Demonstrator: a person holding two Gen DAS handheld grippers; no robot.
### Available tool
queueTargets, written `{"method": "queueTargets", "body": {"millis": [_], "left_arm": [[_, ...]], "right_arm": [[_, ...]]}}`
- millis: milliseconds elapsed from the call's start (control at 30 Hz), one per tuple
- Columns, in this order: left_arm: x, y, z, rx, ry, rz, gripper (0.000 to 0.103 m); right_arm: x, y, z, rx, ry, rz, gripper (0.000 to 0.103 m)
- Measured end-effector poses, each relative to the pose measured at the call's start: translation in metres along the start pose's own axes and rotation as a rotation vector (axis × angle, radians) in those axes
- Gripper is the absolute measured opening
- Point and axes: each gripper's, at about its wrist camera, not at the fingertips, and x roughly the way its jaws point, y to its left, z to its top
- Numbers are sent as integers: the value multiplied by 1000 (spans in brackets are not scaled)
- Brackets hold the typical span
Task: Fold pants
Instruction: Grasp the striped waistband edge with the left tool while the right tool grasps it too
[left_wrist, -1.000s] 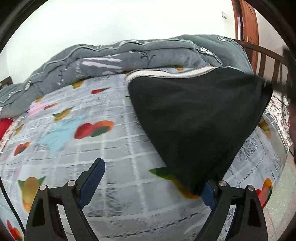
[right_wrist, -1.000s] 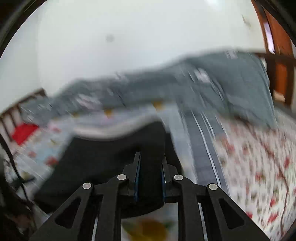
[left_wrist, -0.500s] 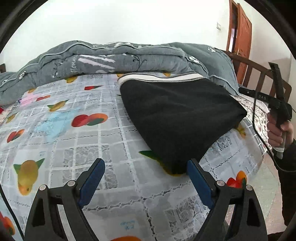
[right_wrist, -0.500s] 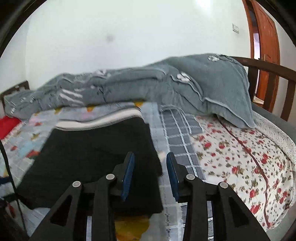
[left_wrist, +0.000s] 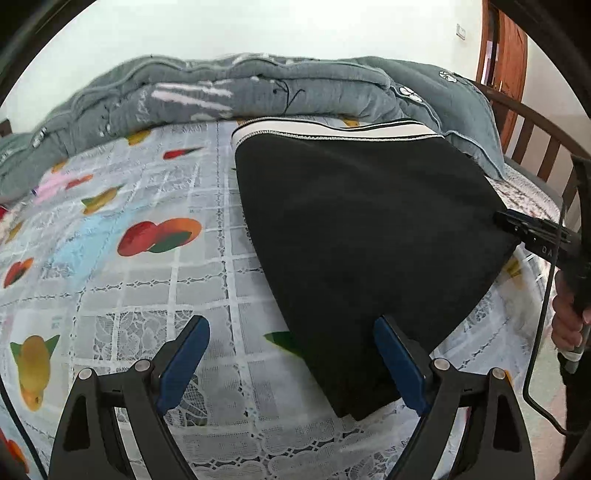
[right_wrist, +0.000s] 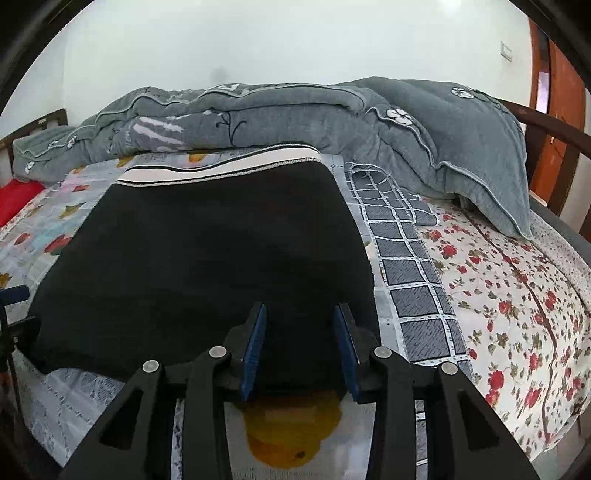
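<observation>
- In the lower part of the left wrist view, the left hand-held gripper with black arms and blue pads (left_wrist: 291, 363) is seen spread wide, gripping nothing; its right pad lies just beside the near corner of the garment.
- At the bottom centre of the right wrist view, the right hand-held gripper of the same make (right_wrist: 300, 347) is seen parted to a moderate gap, with nothing pinched; the near edge of the garment lies between and behind the pads.
- The black, soft knit pants with a white striped elastic waistband (left_wrist: 362, 236) are laid flat at the centre of both views as a compact, layered block, the waistband at the far edge.
- The fold is judged largely done; only a further halving or a smoothing may be left.
- Beneath, a thin fruit-printed bedsheet with a lace-like grid (left_wrist: 155, 280) is spread smooth.
- At the lower right of the right wrist view, a white cloth with red flowers (right_wrist: 517, 295) is seen.
- Farthest, a grey, plush, rumpled quilt (right_wrist: 295, 110) is heaped across the upper frame.
</observation>
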Motion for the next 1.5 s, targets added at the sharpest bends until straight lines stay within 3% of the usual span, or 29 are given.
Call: {"method": "queueTargets", "body": {"millis": [167, 267, 400, 467, 567, 667, 767, 833, 867, 933, 1000, 1133, 1267, 1400, 1500], "left_arm": [[2, 14, 25, -25, -18, 5, 91], [12, 22, 46, -65, 6, -2, 87], [34, 33, 69, -119, 20, -63, 76], [50, 37, 74, -154, 44, -109, 69], [75, 49, 75, -265, 77, -213, 65], [94, 65, 80, -361, 100, -341, 49], [111, 73, 86, -437, 131, -409, 42], [113, 73, 89, -439, 126, -406, 33], [109, 74, 91, -439, 102, -404, 20], [96, 75, 91, -437, 42, -377, 16], [91, 78, 91, -421, 35, -361, 14], [76, 109, 91, -430, 19, -358, 13], [47, 162, 87, -427, -6, -287, 12], [20, 219, 81, -419, 16, -160, 13], [17, 243, 74, -380, 101, -38, 24]], "right_arm": [[-2, -16, 25, 22, -36, -1, 63], [9, -29, 55, 56, -35, 22, 64], [38, -38, 85, 74, -4, 54, 64], [60, -41, 93, 87, 42, 75, 64], [93, -47, 92, 128, 129, 98, 64], [111, -52, 84, 154, 135, 157, 64], [119, -46, 83, 131, 127, 149, 63], [119, -43, 85, 134, 142, 151, 58], [119, -44, 88, 154, 153, 161, 59], [117, -47, 91, 194, 168, 183, 58], [117, -51, 93, 249, 191, 218, 56], [102, -36, 98, 306, 186, 258, 40], [97, 12, 96, 310, 200, 348, 40], [95, 82, 90, 218, 213, 428, 40], [91, 118, 97, 152, 170, 455, 39]]}}
